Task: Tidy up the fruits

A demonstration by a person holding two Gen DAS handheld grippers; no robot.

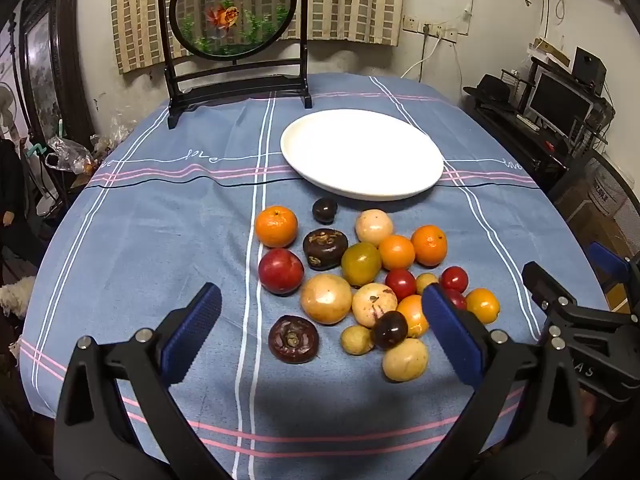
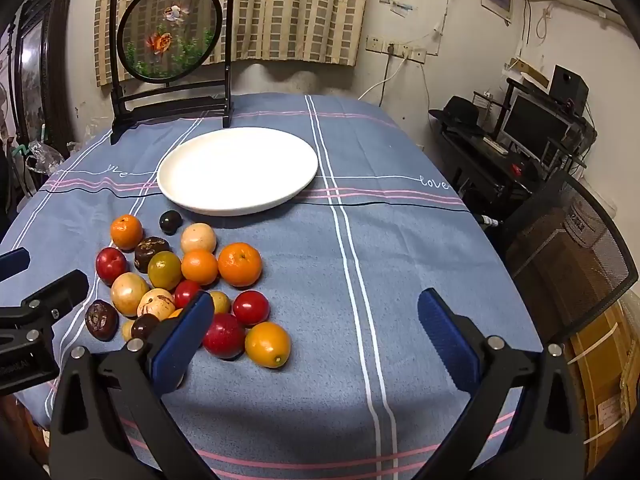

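A heap of small fruits (image 1: pixel 360 276) lies on the blue checked tablecloth: oranges, red, yellow, pale and dark ones. The heap also shows in the right wrist view (image 2: pixel 184 280). An empty white plate (image 1: pixel 362 154) sits just beyond it, also in the right wrist view (image 2: pixel 238 170). My left gripper (image 1: pixel 322 320) is open and empty, hovering above the near side of the heap. My right gripper (image 2: pixel 316 316) is open and empty, right of the heap, its left finger over the nearest fruits. An orange-yellow fruit (image 2: pixel 267 344) and a red one (image 2: pixel 223 336) lie closest to it.
A black framed goldfish screen (image 1: pixel 236 36) stands at the table's far edge behind the plate. A mesh chair (image 2: pixel 576 248) and a desk with a monitor (image 2: pixel 532 128) are to the right of the table. Bags and clutter sit to the left (image 1: pixel 68 156).
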